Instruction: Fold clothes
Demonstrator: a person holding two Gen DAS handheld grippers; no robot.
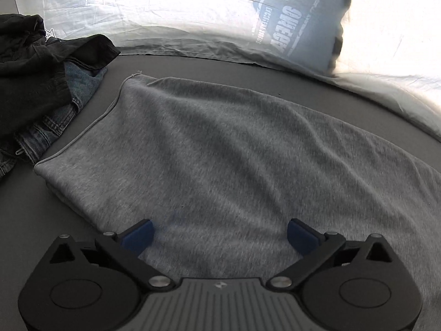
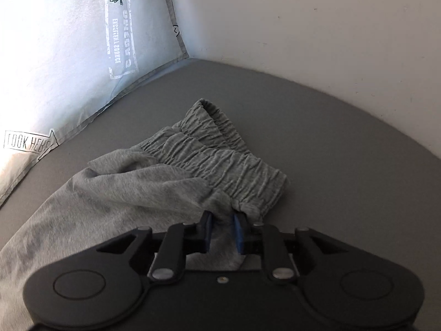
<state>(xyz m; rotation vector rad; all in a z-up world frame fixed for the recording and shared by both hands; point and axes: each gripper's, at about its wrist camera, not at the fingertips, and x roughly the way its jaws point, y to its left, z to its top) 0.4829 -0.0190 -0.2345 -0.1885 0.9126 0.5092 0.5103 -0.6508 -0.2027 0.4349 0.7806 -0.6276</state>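
Observation:
Grey sweatpants lie flat across a grey mattress, one hemmed end toward the far left. My left gripper hovers over the near part of this cloth, jaws wide open, with nothing pinched between its blue pads. In the right wrist view the same pants end in a bunched elastic waistband. My right gripper is shut on a fold of grey fabric just below that waistband, and the cloth fills the narrow gap between the pads.
A pile of a black garment and blue jeans sits at the left. A pale pillow with a carrot print leans at the back. A white wall borders the mattress on the right.

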